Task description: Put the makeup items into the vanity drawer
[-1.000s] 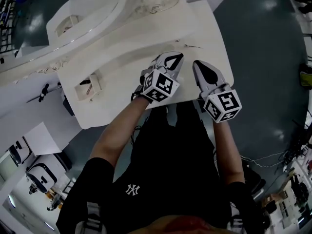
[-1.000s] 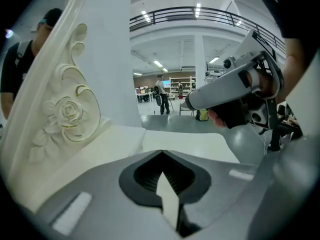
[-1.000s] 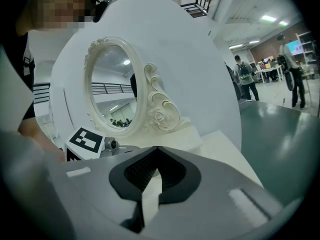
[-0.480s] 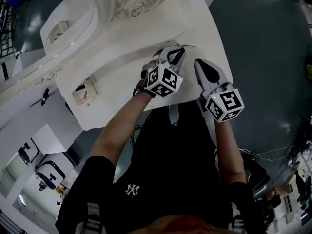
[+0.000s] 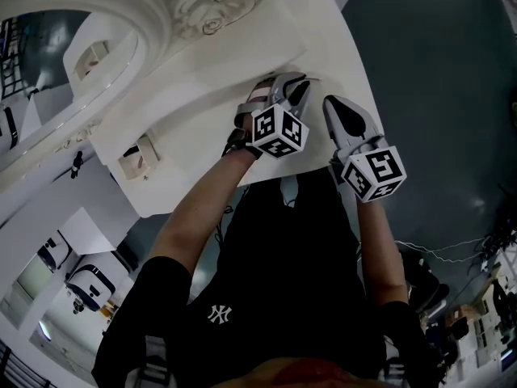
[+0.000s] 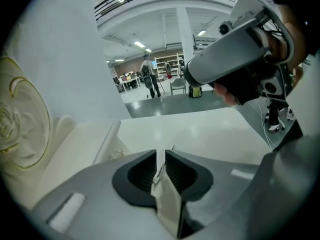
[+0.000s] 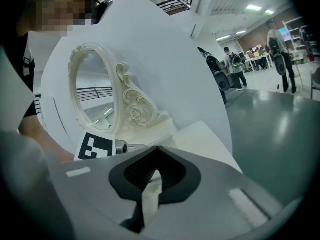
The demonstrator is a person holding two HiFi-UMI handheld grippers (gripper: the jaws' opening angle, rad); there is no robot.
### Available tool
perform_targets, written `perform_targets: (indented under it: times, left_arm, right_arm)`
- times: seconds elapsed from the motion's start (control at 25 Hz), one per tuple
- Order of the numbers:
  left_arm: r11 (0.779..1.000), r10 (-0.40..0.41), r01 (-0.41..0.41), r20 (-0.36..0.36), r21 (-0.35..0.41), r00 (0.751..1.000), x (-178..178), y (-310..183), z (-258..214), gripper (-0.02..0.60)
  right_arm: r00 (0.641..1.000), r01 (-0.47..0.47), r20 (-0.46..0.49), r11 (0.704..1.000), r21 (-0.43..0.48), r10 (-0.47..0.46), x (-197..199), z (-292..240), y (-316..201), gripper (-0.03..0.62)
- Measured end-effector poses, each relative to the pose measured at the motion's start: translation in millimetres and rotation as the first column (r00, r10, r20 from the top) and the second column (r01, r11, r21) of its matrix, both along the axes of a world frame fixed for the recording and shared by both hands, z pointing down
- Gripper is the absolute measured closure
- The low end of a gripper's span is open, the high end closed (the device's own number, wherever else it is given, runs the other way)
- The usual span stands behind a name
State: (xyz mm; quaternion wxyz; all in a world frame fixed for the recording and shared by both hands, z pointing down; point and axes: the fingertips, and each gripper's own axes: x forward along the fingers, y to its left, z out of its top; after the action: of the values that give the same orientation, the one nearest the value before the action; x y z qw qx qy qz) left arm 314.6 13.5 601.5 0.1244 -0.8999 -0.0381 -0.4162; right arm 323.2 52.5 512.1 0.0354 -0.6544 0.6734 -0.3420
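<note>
A white vanity top (image 5: 339, 47) lies below me. My left gripper (image 5: 300, 82) rests low on it near the middle. In the left gripper view (image 6: 161, 154) the jaws stand a narrow slit apart, and a thin silvery item (image 6: 172, 148) sits in that slit and pokes out past the tips. My right gripper (image 5: 329, 102) hovers just to the right, beside the left one, with its jaws closed tip to tip (image 7: 156, 149) and nothing between them. A small open drawer (image 5: 137, 156) sits at the vanity's left end, with something small inside that I cannot identify.
The carved oval mirror frame (image 5: 202, 10) rises at the back left of the vanity, also in the right gripper view (image 7: 132, 109). The vanity's right edge (image 5: 373, 95) drops to dark floor. Carts and equipment stand on the floor at lower left (image 5: 81, 285).
My left gripper has slid forward and right along the vanity top to the thin item. The right gripper has barely moved. My head view has shifted toward the mirror.
</note>
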Motion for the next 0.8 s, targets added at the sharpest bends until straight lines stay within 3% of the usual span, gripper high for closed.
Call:
perform_targets:
  times: [0.24, 0.68, 0.8]
  left_arm:
    - [1.0, 0.02, -0.021, 0.059, 0.003, 0.998, 7.2, 0.9, 11.7, 0.534]
    - [0.998, 0.023, -0.013, 0.139, -0.069, 0.99, 1.7, 1.8, 27.5, 0.522]
    - [0.996, 0.021, -0.008, 0.151, -0.087, 0.988, -1.6, 6.3, 28.7, 0.554]
  right_arm:
    - [1.0, -0.016, 0.007, 1.0, -0.003, 0.016, 10.9, 2.4, 2.0, 0.571]
    - [0.999, -0.029, 0.014, 1.0, -0.004, 0.029, 19.6, 3.9, 3.2, 0.571]
    - [0.999, -0.03, 0.016, 1.0, -0.004, 0.03, 18.4, 4.3, 2.8, 0.571]
